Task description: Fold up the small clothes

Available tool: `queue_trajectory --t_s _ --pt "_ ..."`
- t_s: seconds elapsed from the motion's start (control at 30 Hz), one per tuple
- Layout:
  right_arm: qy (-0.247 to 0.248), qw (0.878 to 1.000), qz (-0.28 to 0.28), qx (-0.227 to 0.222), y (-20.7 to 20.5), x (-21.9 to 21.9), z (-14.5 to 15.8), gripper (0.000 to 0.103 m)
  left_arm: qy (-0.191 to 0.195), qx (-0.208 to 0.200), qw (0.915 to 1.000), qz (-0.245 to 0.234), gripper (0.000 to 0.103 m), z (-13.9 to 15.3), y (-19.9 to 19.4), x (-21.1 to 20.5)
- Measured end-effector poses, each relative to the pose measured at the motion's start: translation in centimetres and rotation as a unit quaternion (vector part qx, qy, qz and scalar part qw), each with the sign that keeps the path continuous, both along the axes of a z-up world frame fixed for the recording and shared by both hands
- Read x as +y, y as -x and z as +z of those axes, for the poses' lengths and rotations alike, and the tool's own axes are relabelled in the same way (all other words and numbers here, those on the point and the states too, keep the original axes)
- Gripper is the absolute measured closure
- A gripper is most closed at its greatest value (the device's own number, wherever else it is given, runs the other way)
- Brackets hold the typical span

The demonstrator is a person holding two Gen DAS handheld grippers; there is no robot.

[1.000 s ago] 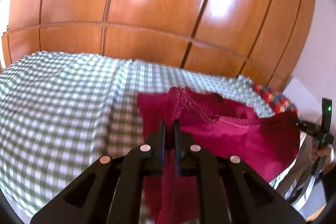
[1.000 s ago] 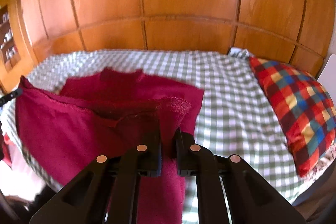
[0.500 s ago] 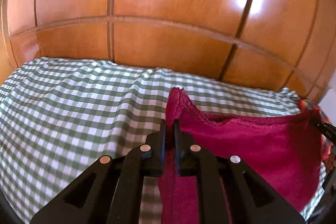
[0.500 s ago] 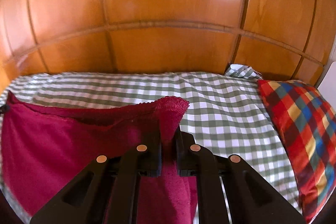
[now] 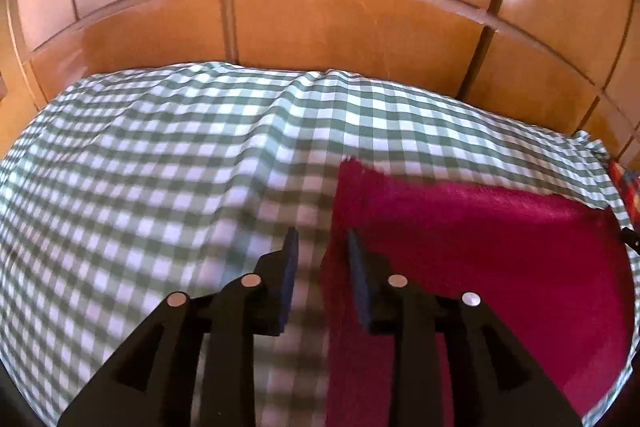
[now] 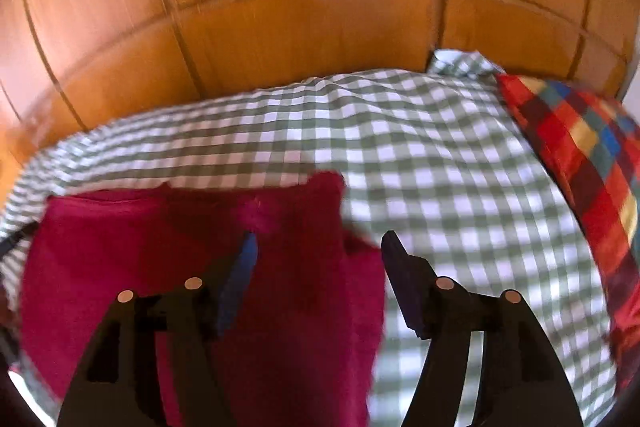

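Your 2 hand-held grippers, left [image 5: 322,241] and right [image 6: 316,241], were opening, releasing the red garment [image 5: 480,239], which lay lengthwise between them on the bed [image 5: 160,167].

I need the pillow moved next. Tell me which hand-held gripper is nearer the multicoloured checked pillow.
Right. The right hand-held gripper, jaws opening over the red garment, has the pillow close on its right. The left hand-held gripper sits at the garment's far edge.
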State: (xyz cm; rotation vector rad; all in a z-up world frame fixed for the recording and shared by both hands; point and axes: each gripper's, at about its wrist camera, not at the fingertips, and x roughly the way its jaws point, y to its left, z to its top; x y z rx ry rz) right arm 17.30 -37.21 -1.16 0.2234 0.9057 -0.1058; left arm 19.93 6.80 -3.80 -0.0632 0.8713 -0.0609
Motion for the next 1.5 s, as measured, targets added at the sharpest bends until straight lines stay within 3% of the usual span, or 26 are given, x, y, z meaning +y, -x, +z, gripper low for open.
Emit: queue_trajectory --t_s 0.1,0.17,0.33,0.4,0.47,0.63,0.73,0.87,1.0,1.03,1.1,1.13,1.17,1.27,1.33,1.4,1.5 --pt "-0.052 0.999 0.006 0.000 4.3 -1.4 0.1 0.040 0.027 0.002 0.9996 -0.005 0.071 0.1 4.1 1.3" --pt "-0.092 0.996 0.015 0.004 7.4 -1.8 -0.2 0.040 0.048 -0.001 0.9987 -0.015 0.059 -0.1 7.1 2.0" --pt "-0.130 0.991 0.033 0.027 12.6 -0.8 -2.4 0.040 0.094 0.009 0.9950 -0.032 0.052 -1.5 12.6 2.9" --pt "-0.135 0.989 0.044 0.034 13.6 0.3 -3.4 0.048 0.099 0.018 0.9943 -0.034 0.052 -2.3 14.1 2.9" --pt "-0.112 0.992 0.042 0.039 13.8 1.5 -4.2 0.067 0.110 0.032 0.9927 -0.037 0.056 -3.1 14.6 2.8" --pt "-0.057 0.996 0.060 0.039 13.8 2.6 -2.4 0.094 0.068 0.030 0.9956 -0.058 0.092 -3.0 14.1 1.7" --pt "-0.027 0.997 0.067 0.032 14.7 2.2 -0.8 0.094 0.042 0.024 0.9962 -0.073 0.094 -2.4 14.4 1.8" --pt "0.001 0.995 0.066 0.076 14.2 2.4 -4.2 0.094 0.030 0.033 0.9961 -0.077 0.094 -3.7 15.2 1.7" --pt "-0.008 0.996 0.056 0.070 14.1 2.0 -4.1 0.094 0.033 0.030 0.9968 -0.065 0.090 -3.1 15.5 1.9" --pt "-0.004 0.996 0.059 0.071 14.2 2.0 -3.8 0.093 0.028 0.026 0.9972 -0.065 0.086 -2.9 15.7 2.0" --pt "0.010 0.995 0.059 0.076 14.3 2.0 -3.2 0.076 0.011 0.013 0.9980 -0.060 0.080 -2.3 16.3 1.9" --pt "0.022 0.996 0.051 0.072 14.5 2.1 -2.7 0.051 0.006 0.007 0.9984 -0.056 0.080 -2.0 16.5 1.9" --pt "0.032 0.997 0.041 0.057 14.7 2.1 -1.8 0.037 0.004 0.000 0.9986 -0.053 0.081 -1.7 16.7 1.8" --pt "0.034 0.999 0.036 0.013 14.3 2.6 0.3 0.035 -0.009 -0.031 0.9986 -0.042 0.073 -0.4 17.3 0.8" --pt "0.033 0.998 0.044 -0.010 13.2 3.8 1.2 0.026 -0.012 -0.044 0.9983 -0.037 0.069 0.2 17.3 0.1" --pt "0.046 0.997 0.057 -0.020 11.3 5.4 1.4 0.025 -0.016 -0.053 0.9978 -0.036 0.062 0.7 17.0 -1.0" --pt "0.082 0.994 0.076 -0.016 8.7 8.4 0.6 0.025 -0.028 -0.055 0.9976 -0.033 0.062 0.8 16.6 -2.6"
